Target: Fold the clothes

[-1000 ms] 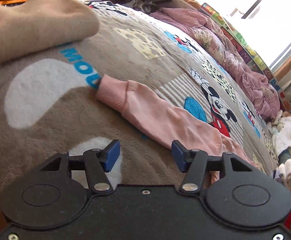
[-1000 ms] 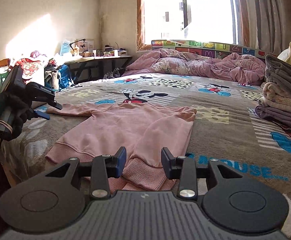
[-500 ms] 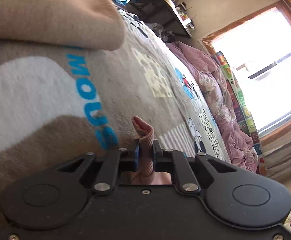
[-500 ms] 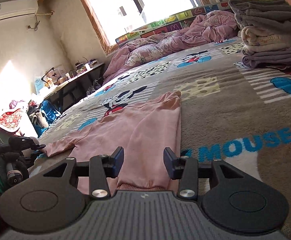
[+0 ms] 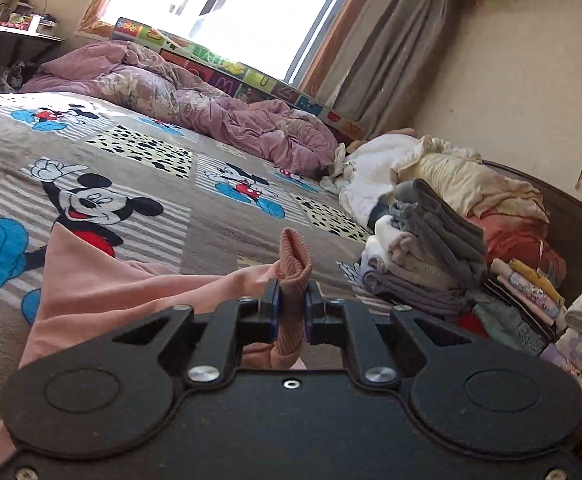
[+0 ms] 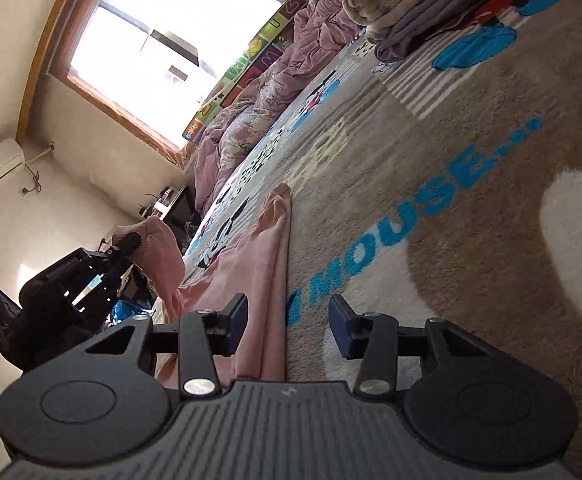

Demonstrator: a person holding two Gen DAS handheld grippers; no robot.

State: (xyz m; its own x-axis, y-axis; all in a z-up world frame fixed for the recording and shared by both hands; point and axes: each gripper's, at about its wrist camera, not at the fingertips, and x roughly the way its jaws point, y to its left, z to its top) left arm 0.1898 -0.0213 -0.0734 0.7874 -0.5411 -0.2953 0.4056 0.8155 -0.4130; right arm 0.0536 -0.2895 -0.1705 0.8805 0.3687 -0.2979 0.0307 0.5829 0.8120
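Sunlit bedroom: a bed covered with a grey cartoon-mouse blanket fills both views, with a bright window behind it. A pink sweatshirt lies on the blanket, its body mostly flat.

Your left tool is clamped on the sweatshirt's ribbed cuff, holding that sleeve up off the bed so it drapes back to the body. Your right tool has its fingers apart and holds nothing; it hovers low at the sweatshirt's near edge, which runs between the fingers.

The step in hand looks like folding the sleeve across the body. To do it well, keep the cuff pinched firmly, carry it over in a low arc, and lay it straight so no ridge bunches beneath. The right tool is placed to pin or grip the edge so the body does not slide.

Around you: a stack of folded grey and cream clothes sits to the right, a rumpled mauve quilt under the window, and loose clothes by the headboard. None of these lies on the sweatshirt; the stack is well apart.
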